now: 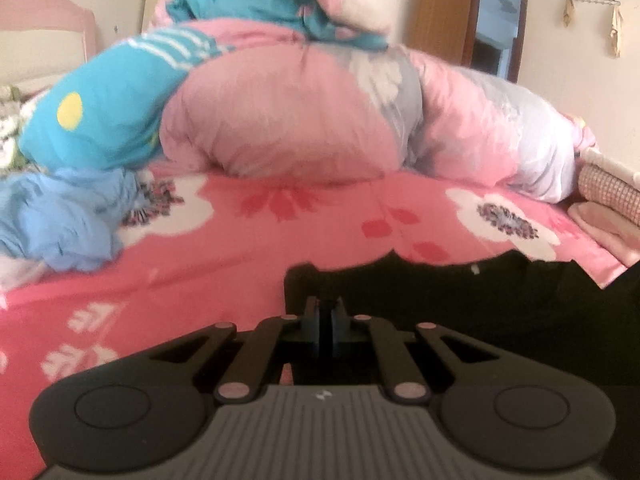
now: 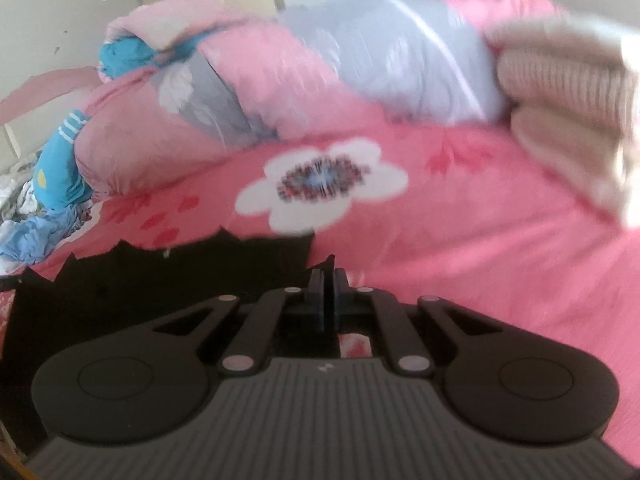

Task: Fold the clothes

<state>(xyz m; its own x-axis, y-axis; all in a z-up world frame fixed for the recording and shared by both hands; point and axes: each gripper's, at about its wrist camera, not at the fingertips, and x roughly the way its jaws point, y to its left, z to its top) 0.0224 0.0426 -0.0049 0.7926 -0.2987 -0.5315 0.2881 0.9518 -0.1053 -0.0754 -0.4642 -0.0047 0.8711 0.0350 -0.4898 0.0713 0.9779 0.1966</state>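
Observation:
A black garment [image 1: 460, 304] lies stretched over the pink flowered bedsheet [image 1: 240, 256], its upper edge jagged. In the left wrist view it spreads rightward from my left gripper [image 1: 325, 314], whose fingers are pressed together on its left corner. In the right wrist view the black garment [image 2: 160, 276] spreads leftward from my right gripper [image 2: 328, 286], which is shut on its right corner. Both grippers sit low over the sheet, with the cloth held between them. The lower part of the garment is hidden behind the gripper bodies.
A big rolled pink and grey quilt [image 1: 288, 120] with teal bedding [image 1: 100, 120] fills the back of the bed. A crumpled light blue cloth [image 1: 60, 224] lies at the left. Beige folded textiles [image 2: 568, 92] sit at the right edge. A door [image 1: 496, 20] stands behind.

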